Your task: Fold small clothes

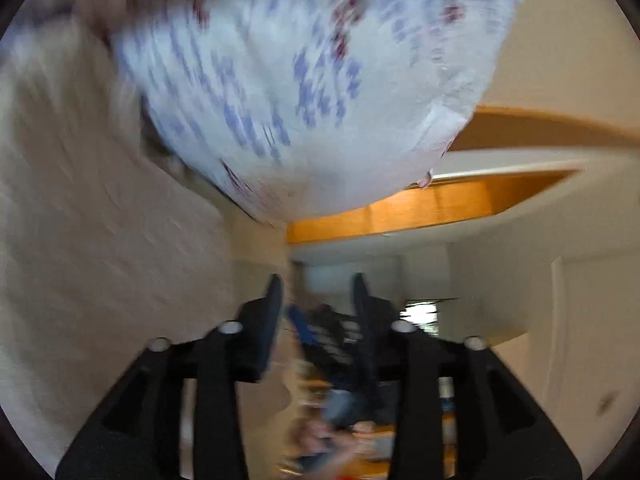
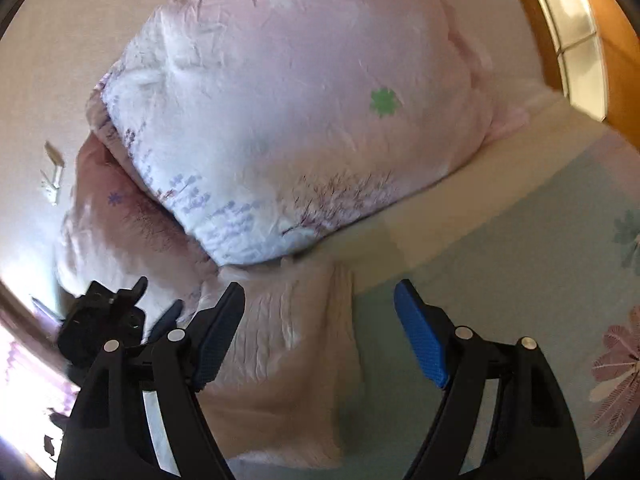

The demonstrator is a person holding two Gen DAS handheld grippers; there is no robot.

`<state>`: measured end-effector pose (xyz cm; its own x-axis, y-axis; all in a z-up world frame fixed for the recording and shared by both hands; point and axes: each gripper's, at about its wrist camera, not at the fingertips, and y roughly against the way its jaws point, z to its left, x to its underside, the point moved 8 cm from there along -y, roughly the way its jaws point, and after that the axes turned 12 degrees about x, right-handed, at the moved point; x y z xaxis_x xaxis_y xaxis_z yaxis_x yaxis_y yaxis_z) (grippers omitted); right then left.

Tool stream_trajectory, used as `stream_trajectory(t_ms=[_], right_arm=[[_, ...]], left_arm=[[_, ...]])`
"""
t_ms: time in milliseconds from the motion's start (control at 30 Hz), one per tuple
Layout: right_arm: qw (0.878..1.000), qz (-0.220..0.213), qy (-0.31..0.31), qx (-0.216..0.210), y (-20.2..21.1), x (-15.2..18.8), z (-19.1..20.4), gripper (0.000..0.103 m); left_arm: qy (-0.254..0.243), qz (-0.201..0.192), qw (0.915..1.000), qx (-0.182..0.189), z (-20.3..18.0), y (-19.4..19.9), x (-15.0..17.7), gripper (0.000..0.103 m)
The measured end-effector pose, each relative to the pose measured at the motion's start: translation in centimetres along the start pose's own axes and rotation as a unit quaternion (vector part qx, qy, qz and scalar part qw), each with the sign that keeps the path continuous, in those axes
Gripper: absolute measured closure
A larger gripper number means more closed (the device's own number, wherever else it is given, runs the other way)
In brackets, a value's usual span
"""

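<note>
A small pale pink garment (image 2: 280, 356) lies flat on the bed sheet, folded, below and between my right gripper's fingers. My right gripper (image 2: 320, 292) is open and empty, hovering just over the garment's top edge. My left gripper (image 1: 318, 284) is open and empty, lifted and tilted away toward the room; the view is blurred. It also shows at the left of the right wrist view (image 2: 116, 304), beside the garment. In the left wrist view a blurred beige cloth (image 1: 100, 220) fills the left side; I cannot tell whether it is the garment.
A big pink and white quilt (image 2: 280, 120) with purple flower print lies bunched behind the garment; it also shows in the left wrist view (image 1: 300, 80). The light green floral sheet (image 2: 520, 260) spreads to the right. A wooden headboard (image 2: 624, 60) runs along the far right.
</note>
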<state>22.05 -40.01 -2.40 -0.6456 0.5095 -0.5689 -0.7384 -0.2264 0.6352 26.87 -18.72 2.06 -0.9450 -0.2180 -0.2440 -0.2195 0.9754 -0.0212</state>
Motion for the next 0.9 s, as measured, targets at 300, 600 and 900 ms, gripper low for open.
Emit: stream_trajectory(t_ms=[300,600,900], right_arm=[[0.991,0.127,0.042,0.002,-7.8,2.8,3.4,0.034],[0.993,0.113,0.029,0.027,-7.9,3.1,3.1,0.042],[0.984,0.173,0.031,-0.027,-8.7,6.7,3.0,0.056]], left_arm=[[-0.13,-0.045,0.9564,-0.257,2.8,10.9,-1.5,0.026],[-0.121,0.002,0.9369,-0.328,7.8,10.1,0.7,0.015],[-0.153,0.01,0.9402,-0.304,7.9,6.6,1.6,0.038]])
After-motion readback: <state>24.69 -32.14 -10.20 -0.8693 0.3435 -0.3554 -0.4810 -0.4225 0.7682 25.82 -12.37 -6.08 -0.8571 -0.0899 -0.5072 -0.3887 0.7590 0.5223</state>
